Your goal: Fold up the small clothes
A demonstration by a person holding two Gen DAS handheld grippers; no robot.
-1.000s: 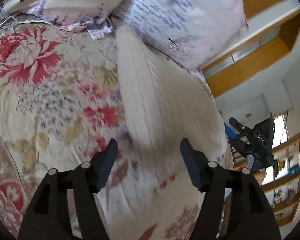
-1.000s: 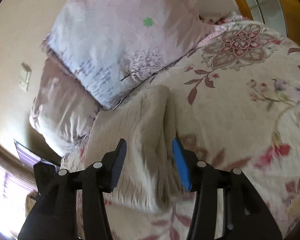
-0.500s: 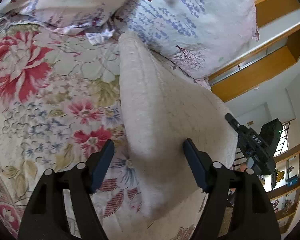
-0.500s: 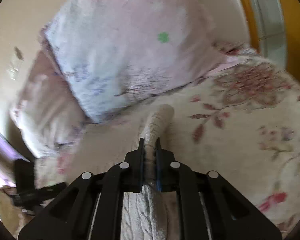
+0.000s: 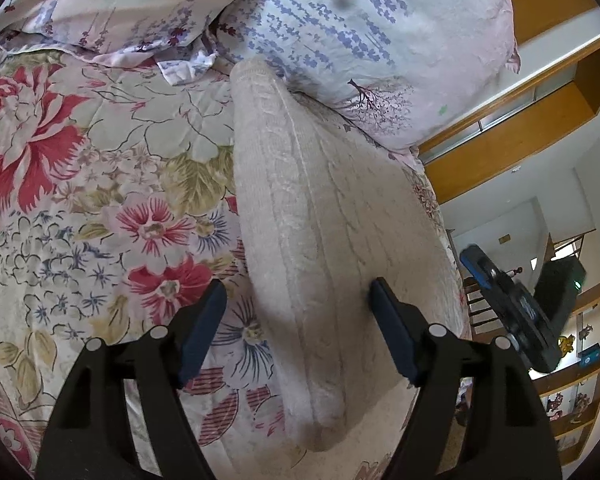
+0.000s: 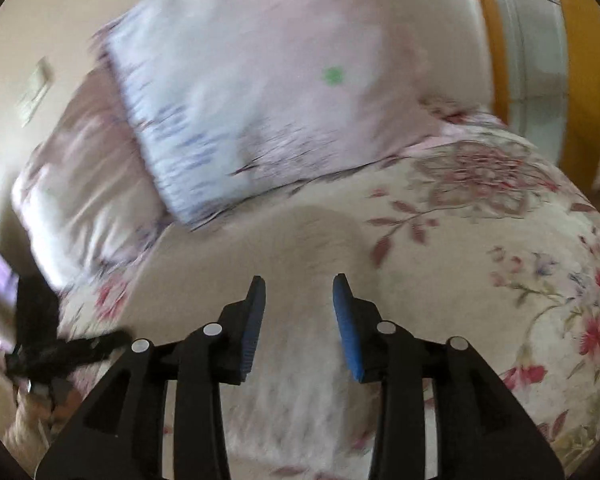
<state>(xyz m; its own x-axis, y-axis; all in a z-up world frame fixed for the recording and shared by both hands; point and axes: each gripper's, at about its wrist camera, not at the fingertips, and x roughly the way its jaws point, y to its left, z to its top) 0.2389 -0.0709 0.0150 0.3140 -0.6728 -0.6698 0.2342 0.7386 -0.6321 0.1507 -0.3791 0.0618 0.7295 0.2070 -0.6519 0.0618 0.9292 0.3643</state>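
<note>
The right tongs [image 6: 299,312], which were clamped on a raised ridge of the cream knitted garment [image 5: 316,216] half a second ago, are now seen with their blue-padded fingers apart, and the cloth is released beneath them. The left tongs [image 5: 296,324] are likewise held apart, as they were earlier, with nothing gripped between them. From this it is judged that a fold has just been laid down and that a fresh hold must be taken for the next one.

The garment is spread on the bed just ahead of and under both tongs, its far end reaching to the pillows [image 5: 364,40]. A soft, fuzzy, ribbed knit is shown, doubled into a long thick wedge with a rounded folded edge on the left tongs' side. The quilted floral bedspread [image 5: 100,184] beneath is smooth and flat. The right wrist view is blurred, so finer detail cannot be told there.
</note>
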